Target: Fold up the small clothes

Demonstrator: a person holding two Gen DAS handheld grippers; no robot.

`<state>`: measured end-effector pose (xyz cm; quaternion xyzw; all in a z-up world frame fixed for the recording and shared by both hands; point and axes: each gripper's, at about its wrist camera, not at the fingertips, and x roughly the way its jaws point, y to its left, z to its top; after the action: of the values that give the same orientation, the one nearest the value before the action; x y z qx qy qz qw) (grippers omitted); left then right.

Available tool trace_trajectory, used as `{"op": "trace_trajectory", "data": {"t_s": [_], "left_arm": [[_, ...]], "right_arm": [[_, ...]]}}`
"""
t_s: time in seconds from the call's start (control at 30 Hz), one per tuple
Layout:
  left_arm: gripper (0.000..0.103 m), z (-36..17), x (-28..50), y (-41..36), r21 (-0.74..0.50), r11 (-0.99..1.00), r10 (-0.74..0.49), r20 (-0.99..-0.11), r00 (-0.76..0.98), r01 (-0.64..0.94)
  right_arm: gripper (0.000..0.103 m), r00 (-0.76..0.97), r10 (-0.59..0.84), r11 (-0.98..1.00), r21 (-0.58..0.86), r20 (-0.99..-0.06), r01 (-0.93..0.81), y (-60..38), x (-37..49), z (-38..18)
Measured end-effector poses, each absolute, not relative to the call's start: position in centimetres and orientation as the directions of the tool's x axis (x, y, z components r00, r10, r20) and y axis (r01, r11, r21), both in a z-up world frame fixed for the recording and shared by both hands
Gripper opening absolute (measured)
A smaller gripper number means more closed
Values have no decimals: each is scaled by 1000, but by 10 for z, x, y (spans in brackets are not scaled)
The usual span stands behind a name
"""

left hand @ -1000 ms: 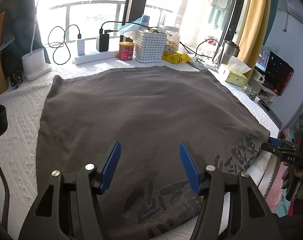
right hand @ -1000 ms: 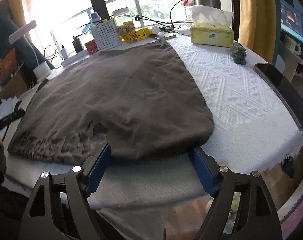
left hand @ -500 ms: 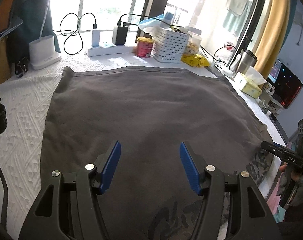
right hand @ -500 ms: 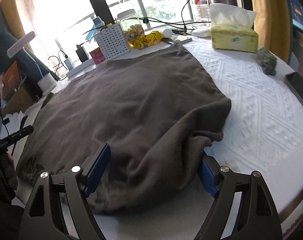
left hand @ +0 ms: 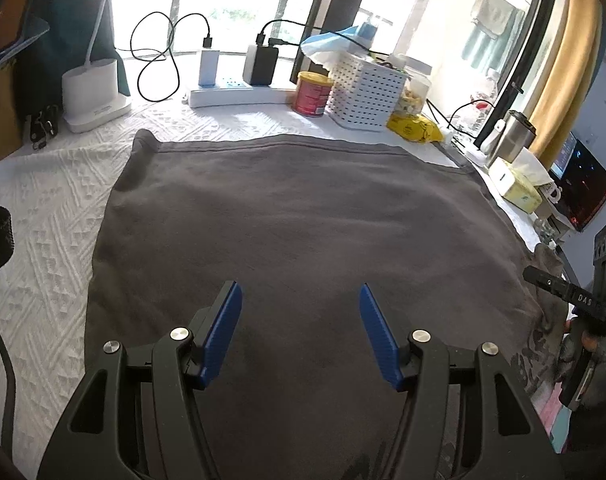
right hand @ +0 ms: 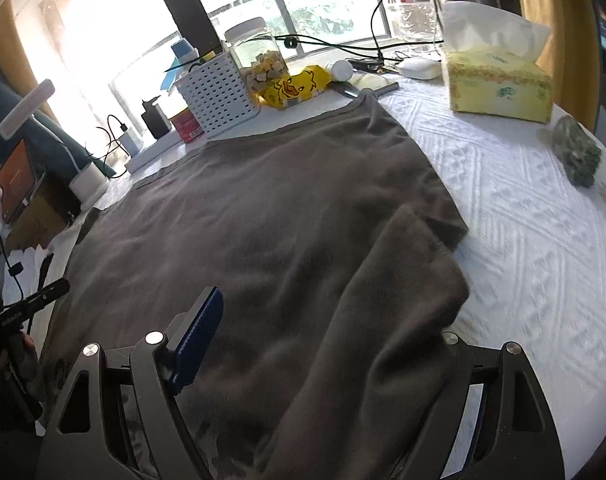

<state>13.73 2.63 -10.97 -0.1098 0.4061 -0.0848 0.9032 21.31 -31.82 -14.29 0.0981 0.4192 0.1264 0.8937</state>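
A dark grey-brown garment point(left hand: 303, 216) lies spread on the white textured tablecloth point(left hand: 43, 216). My left gripper point(left hand: 301, 332) is open, its blue fingers wide apart over the garment's near part. The garment point(right hand: 263, 220) also fills the right wrist view, with its near right edge lifted and draped over my right gripper point(right hand: 323, 332). That gripper's jaws stand wide apart; the left blue finger point(right hand: 197, 340) shows and cloth hides the right one. The right gripper also shows at the right edge of the left wrist view point(left hand: 571, 300).
Along the far edge stand a white lamp base point(left hand: 93, 96), a power strip with chargers point(left hand: 239, 94), a red can point(left hand: 311, 94), a white basket point(left hand: 367, 96) and a yellow snack bag point(right hand: 297, 86). A tissue box point(right hand: 499, 84) and a green figurine point(right hand: 579, 156) sit at right.
Both grippers moved forward over the table. The garment's near printed edge was carried forward and now lies folded over its body; the right side is bunched over the right gripper.
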Motion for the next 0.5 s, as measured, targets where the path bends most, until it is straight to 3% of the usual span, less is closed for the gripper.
{"op": "trace_trajectory", "data": {"t_s": [0.17,0.27,0.37,0.5], "left_arm": [[61,-113,147,30,-279,959,-247,-718,651,57],[61,-110,152,32,-268,962,-234,-727,646,48],[61,-102,156,34,-240,969,-213,-719,662,52],[61,-93,161,41,-229,972,-201,-701,684,50]], "right_arm": [[81,600,296,955,244,-743,-169,-309,229,-143],[71,604,273,962,221,-748,-160,-307,242,-143],[56,610,255,967,203,-750,-155,-306,252,-143],[25,611,238,971,173,-755,-164,-299,262,-146]]}}
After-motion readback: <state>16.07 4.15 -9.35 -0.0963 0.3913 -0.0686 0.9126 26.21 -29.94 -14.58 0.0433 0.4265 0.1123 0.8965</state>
